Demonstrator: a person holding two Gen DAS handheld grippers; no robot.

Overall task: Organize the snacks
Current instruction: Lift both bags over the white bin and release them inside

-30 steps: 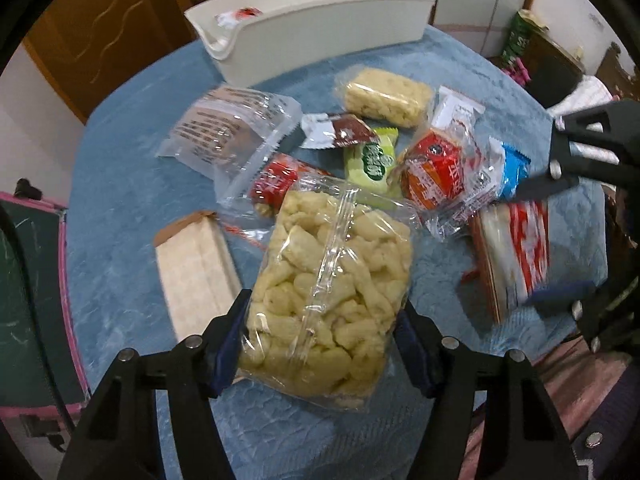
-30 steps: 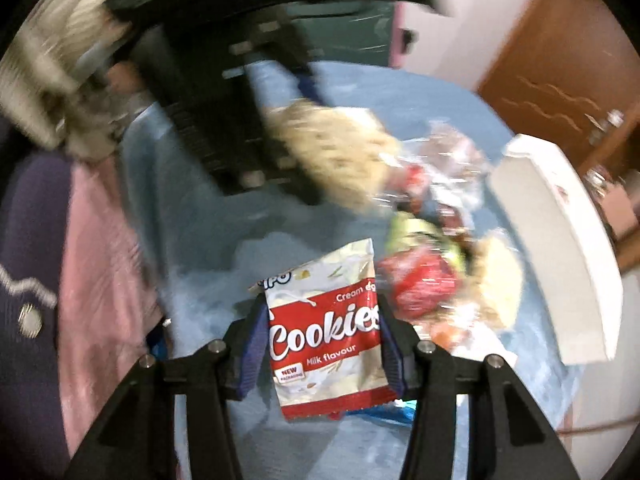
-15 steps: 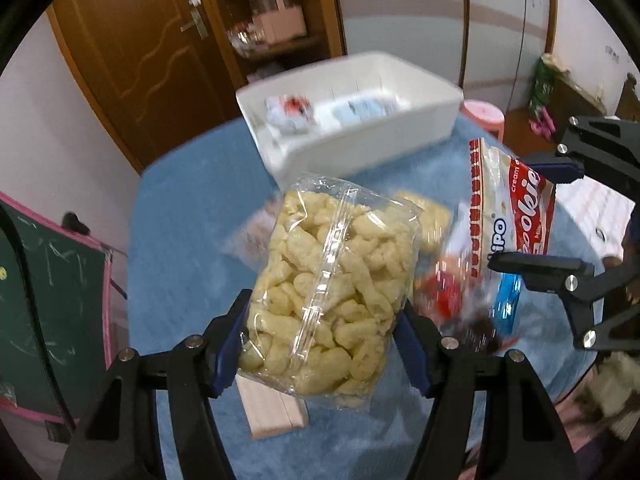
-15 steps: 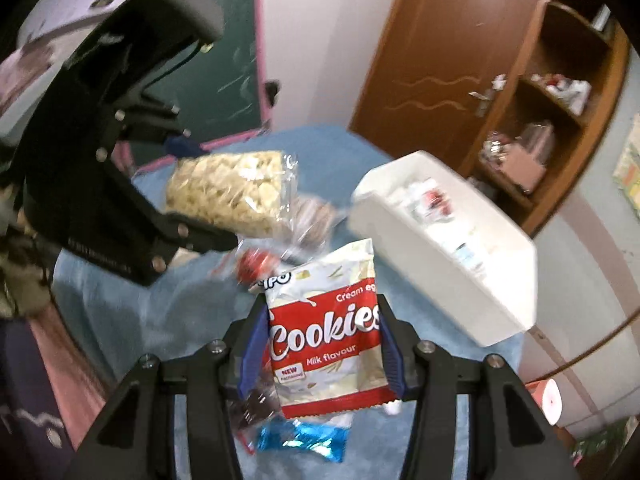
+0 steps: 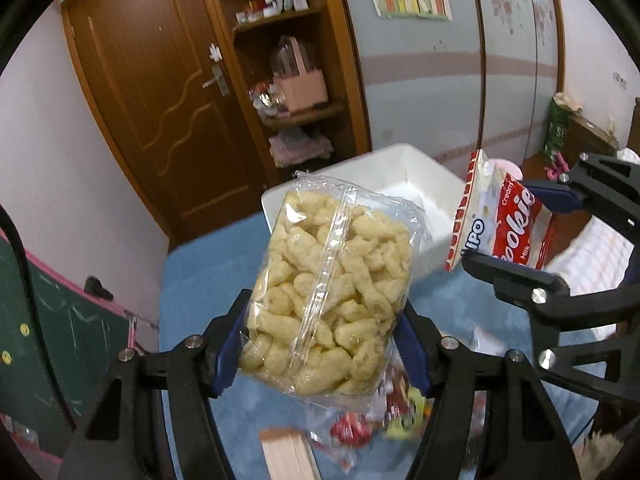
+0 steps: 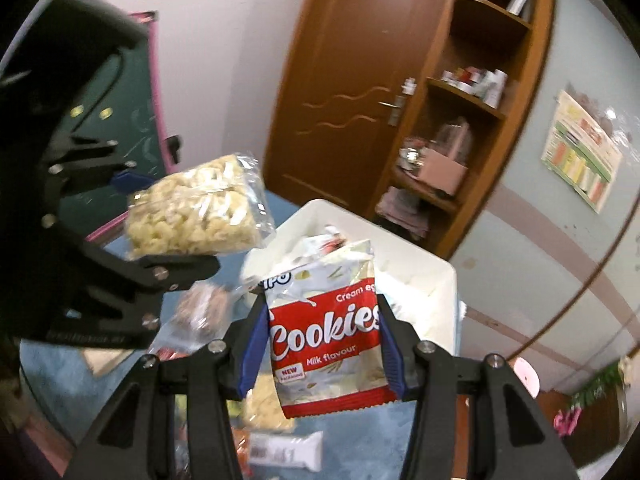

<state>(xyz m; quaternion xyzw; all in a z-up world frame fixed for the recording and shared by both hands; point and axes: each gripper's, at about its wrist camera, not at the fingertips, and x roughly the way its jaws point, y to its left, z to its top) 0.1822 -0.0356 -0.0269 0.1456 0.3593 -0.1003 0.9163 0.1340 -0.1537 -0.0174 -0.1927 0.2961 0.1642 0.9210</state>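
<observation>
My left gripper (image 5: 320, 344) is shut on a clear bag of yellow puffed snacks (image 5: 332, 288), held in the air above the blue table (image 5: 200, 280). My right gripper (image 6: 320, 344) is shut on a red and white cookies packet (image 6: 328, 332), also lifted. Each gripper shows in the other's view: the right gripper (image 5: 524, 228) with the cookies packet (image 5: 508, 228) at the right, the left gripper (image 6: 132, 220) with the puffed snack bag (image 6: 196, 208) at the left. A white bin (image 5: 404, 184) stands behind both packs; the white bin (image 6: 432, 292) holds a few small packets.
Several loose snack packs (image 5: 380, 416) and a pale wafer block (image 5: 288, 456) lie on the table below. A wooden door (image 5: 160, 112) and shelves (image 5: 296, 80) stand behind the table. A green chalkboard (image 5: 52, 352) with a pink frame is at the left.
Both grippers have risen from the table with their packs and tilted up. The white bin now sits straight ahead and nearer; the loose snacks have dropped to the bottom of the views.
</observation>
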